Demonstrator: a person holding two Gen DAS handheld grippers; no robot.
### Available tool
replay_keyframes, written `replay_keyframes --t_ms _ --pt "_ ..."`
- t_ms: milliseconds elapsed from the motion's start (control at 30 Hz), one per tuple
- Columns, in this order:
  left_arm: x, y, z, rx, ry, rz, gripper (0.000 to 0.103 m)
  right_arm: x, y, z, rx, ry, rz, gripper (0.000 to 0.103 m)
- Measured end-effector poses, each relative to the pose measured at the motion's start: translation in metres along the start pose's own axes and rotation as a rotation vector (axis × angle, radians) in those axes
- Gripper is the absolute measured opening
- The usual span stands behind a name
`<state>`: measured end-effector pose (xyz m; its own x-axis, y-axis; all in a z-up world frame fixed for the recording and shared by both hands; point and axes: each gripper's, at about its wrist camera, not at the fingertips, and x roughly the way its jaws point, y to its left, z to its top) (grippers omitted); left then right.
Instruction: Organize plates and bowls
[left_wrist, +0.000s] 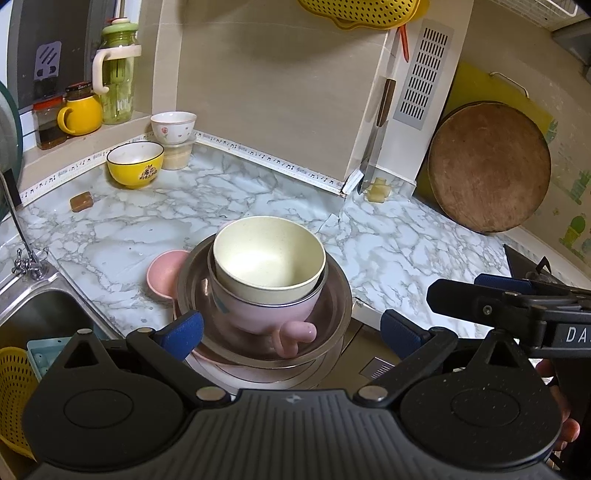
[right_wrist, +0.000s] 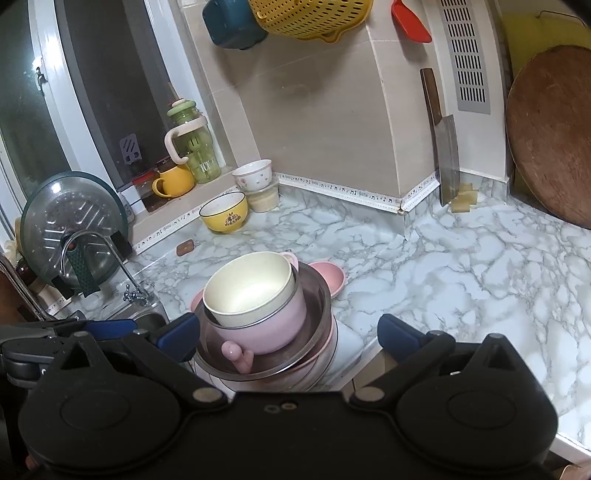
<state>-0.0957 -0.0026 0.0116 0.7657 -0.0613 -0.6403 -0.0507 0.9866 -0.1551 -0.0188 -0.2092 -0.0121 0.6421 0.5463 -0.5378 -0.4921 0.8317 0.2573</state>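
The stack sits at the near edge of the marble surface (left_wrist: 258, 192). From the top down: a cream bowl (left_wrist: 267, 254) nested in a pink handled cup (left_wrist: 258, 314), which rests in a steel bowl (left_wrist: 332, 317), with a pink plate (left_wrist: 207, 360) beneath. A small pink bowl (left_wrist: 164, 273) lies just beside the stack at 9 o'clock in the left wrist view.

The left tool (left_wrist: 291, 330) is spread wide and grips nothing. The stack lies at 12 o'clock from it, between the blue pads (left_wrist: 183, 332). The cup handle points back toward the tool, at 6 o'clock.

The right tool (right_wrist: 286, 334) is likewise spread and empty. The stack lies at 11 o'clock from it, close to its left pad.

The left tool is the better centred on the stack. Whether any pad touches the steel rim cannot be determined; the fisheye view distorts the near field.

A yellow bowl (left_wrist: 135, 164) and a white floral bowl (left_wrist: 173, 127) stand well apart at 11 o'clock.
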Motion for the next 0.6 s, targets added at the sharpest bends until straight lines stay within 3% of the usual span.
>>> replay_keyframes --t_ms 600 --pt "0.0023 0.0042 0.008 -0.007 0.023 -0.006 0.103 0.0003 0.0018 0.0069 0.005 0.002 0.015 0.103"
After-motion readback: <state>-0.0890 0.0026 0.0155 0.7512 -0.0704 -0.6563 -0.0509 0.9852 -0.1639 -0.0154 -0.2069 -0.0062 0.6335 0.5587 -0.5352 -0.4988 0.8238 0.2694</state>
